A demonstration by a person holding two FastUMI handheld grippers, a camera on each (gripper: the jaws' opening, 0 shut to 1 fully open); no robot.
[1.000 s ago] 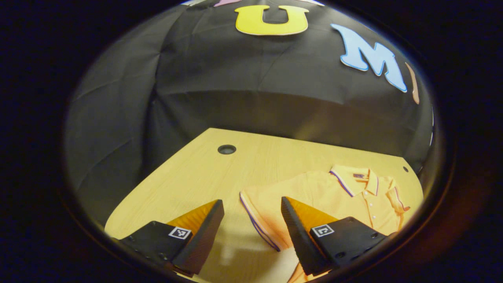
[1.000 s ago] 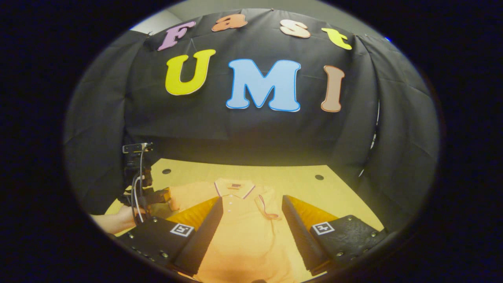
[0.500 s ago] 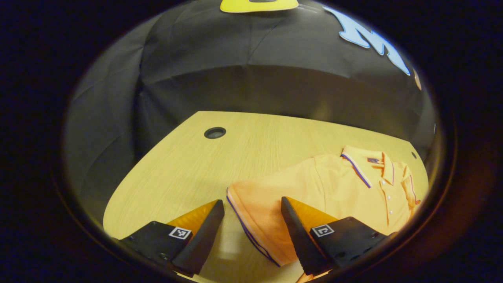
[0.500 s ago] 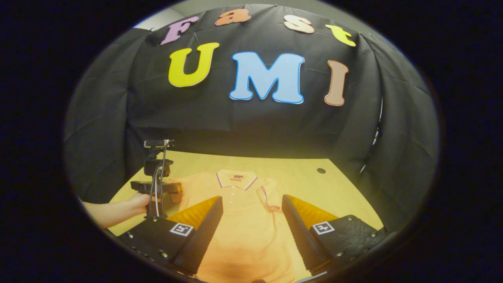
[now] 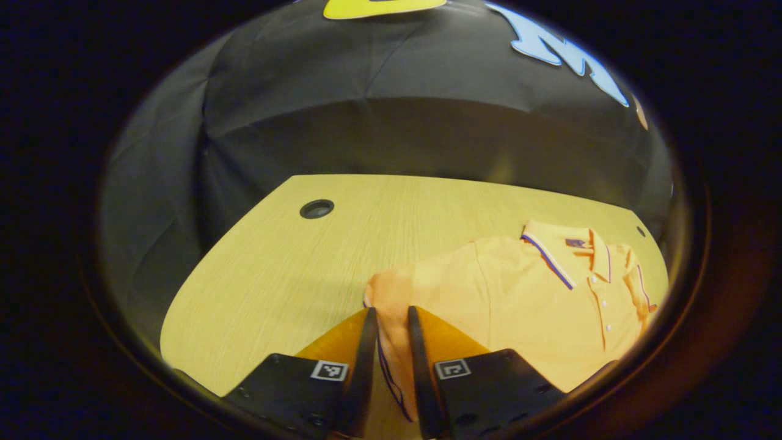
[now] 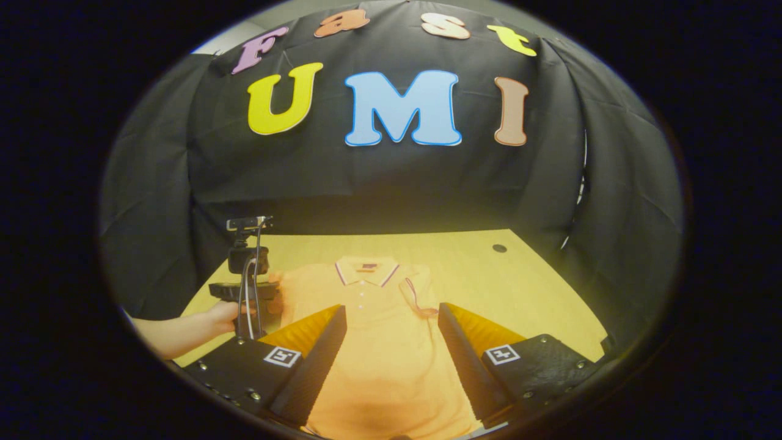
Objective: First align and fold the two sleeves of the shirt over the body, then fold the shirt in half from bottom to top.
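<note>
The left gripper view sits low and close over the desk, looking past its fingers along the shirt. The right gripper view looks from higher and farther back, sharing the shirt and desk.

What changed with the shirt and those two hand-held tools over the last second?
The left tool came in on the sleeve and closed its two fingers on the sleeve's edge; a second ago they stood wide apart. The right tool stayed open above the shirt, and the other sleeve still lies folded over the body on the table.
</note>
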